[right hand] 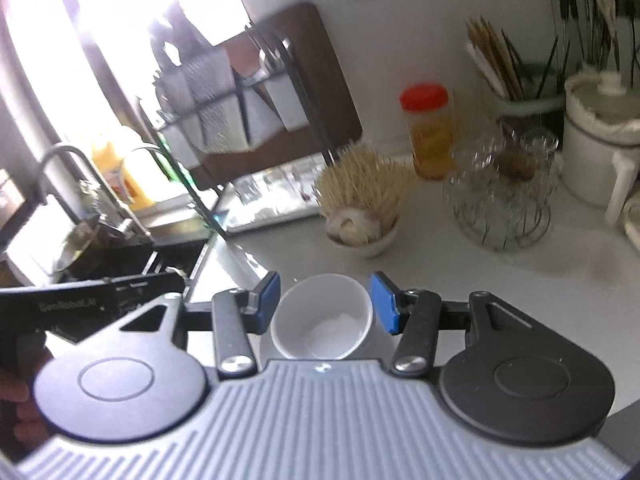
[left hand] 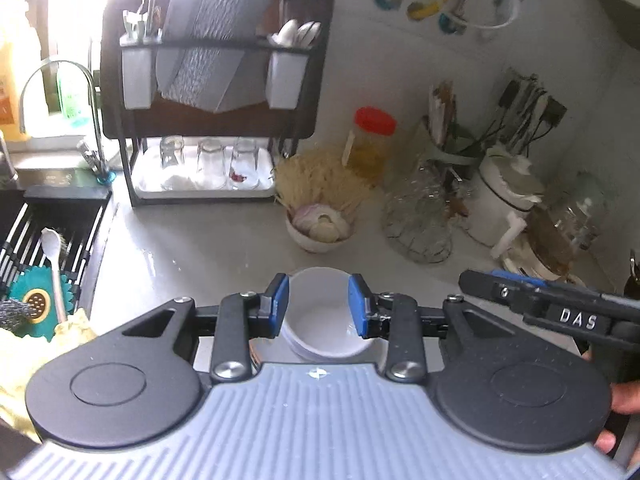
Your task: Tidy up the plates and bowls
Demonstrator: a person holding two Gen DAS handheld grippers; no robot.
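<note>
A white bowl (left hand: 326, 328) sits nested on other white bowls on a white plate (left hand: 264, 354) at the near part of the pale counter. My left gripper (left hand: 320, 306) hangs above it, open, its blue pads (left hand: 280, 304) apart and clear of the rim. In the right wrist view the same bowl (right hand: 324, 320) lies below my right gripper (right hand: 326, 302), also open with nothing pressed between its pads (right hand: 384, 306). The right gripper's black body (left hand: 560, 308) comes in from the right edge of the left wrist view.
A dark dish rack (left hand: 216, 80) with grey plates and upturned glasses stands at the back left. The sink (left hand: 44, 264) with a tap is further left. A small bowl of garlic (left hand: 320, 228), a red-lidded jar (left hand: 372, 140), a wire basket (left hand: 420, 220) and a white pot (left hand: 504, 200) line the back.
</note>
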